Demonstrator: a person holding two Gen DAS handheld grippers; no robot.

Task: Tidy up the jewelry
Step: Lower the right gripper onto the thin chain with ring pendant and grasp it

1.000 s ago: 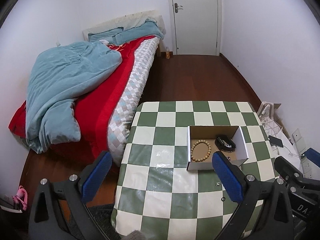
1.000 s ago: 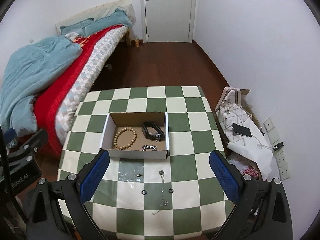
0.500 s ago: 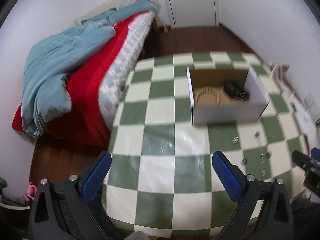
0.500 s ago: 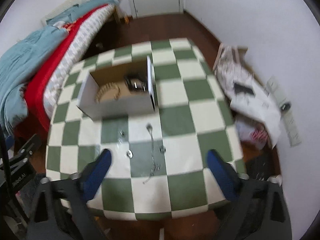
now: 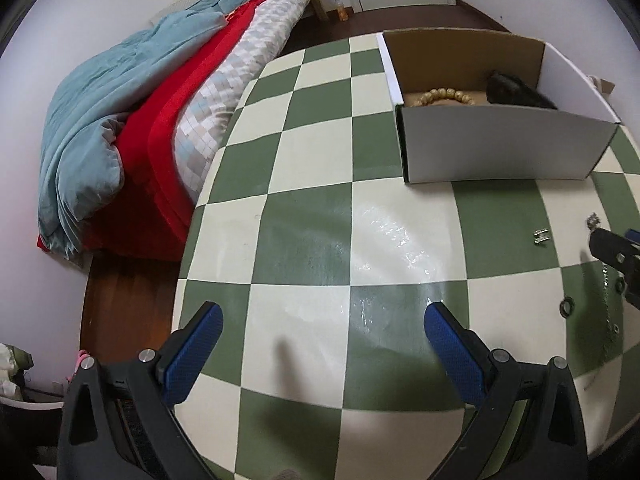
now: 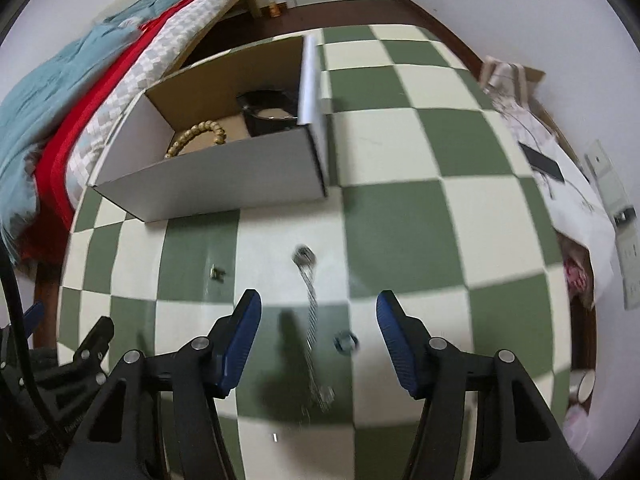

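Observation:
A white cardboard box (image 6: 224, 176) stands on the green-and-cream checkered table (image 6: 400, 208); it also shows in the left wrist view (image 5: 500, 148). Inside lie a wooden bead bracelet (image 6: 198, 136) and a black bracelet (image 6: 268, 114). A silver chain (image 6: 312, 316) lies on the table between the fingers of my right gripper (image 6: 318, 316), which is open and low over it. A small ring (image 6: 346, 342) and a pair of studs (image 6: 218, 272) lie beside the chain. My left gripper (image 5: 324, 332) is open and empty over bare table, left of the jewelry.
A bed with a red cover and blue quilt (image 5: 120, 120) stands left of the table. Bags, papers and a phone (image 6: 540, 160) lie on the floor at the right. The right gripper's tip (image 5: 612, 248) shows at the left view's right edge.
Both grippers have dropped toward the table and moved forward. The right gripper now straddles the silver chain, with its fingers somewhat closer together. The box looms much nearer.

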